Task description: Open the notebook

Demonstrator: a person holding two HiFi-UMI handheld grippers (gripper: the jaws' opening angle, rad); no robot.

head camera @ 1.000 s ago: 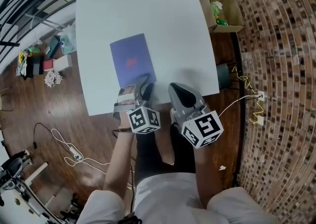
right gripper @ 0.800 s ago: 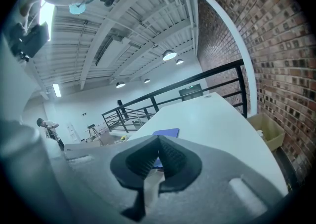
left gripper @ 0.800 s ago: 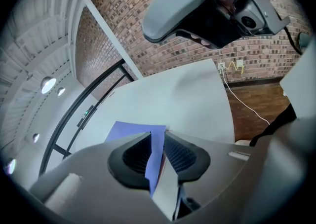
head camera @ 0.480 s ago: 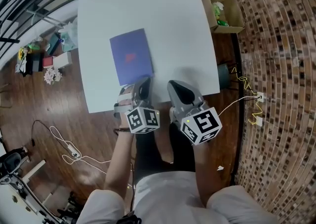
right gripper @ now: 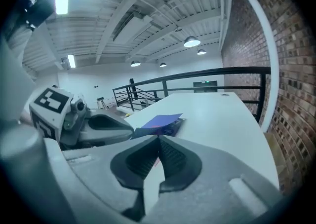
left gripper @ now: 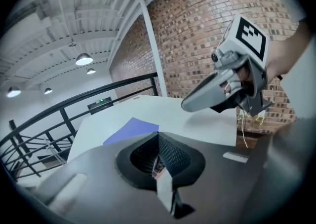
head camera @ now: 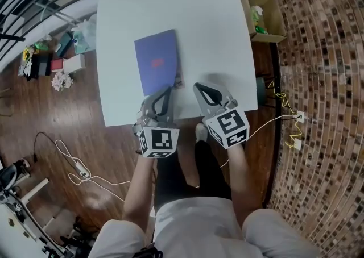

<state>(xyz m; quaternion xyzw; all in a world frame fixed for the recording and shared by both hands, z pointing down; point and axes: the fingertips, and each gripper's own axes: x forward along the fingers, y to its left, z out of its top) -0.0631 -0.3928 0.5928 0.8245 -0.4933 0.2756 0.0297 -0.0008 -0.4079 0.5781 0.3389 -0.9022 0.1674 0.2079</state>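
Observation:
A purple notebook (head camera: 156,61) lies on the white table (head camera: 199,12) near its front edge. My left gripper (head camera: 168,88) is shut on the near right corner of its cover. That corner is raised a little, and pages show under it along the right edge (head camera: 180,79). In the right gripper view the lifted cover (right gripper: 162,119) hangs above the pages, with the left gripper (right gripper: 129,128) at its corner. In the left gripper view the cover (left gripper: 131,130) runs into my left gripper (left gripper: 158,138). My right gripper (head camera: 198,87) hovers shut and empty just right of the notebook.
A cardboard box (head camera: 263,15) with green items stands on the floor right of the table. Yellow cables (head camera: 286,116) run along the brick floor. Small boxes and flowers (head camera: 54,69) lie on the floor left of the table. A black railing (right gripper: 197,77) stands beyond the table's far end.
My left gripper closed on the notebook's near right corner and rose, rolling as it went, so the cover lifted. My right gripper came lower and closer to the table's front edge.

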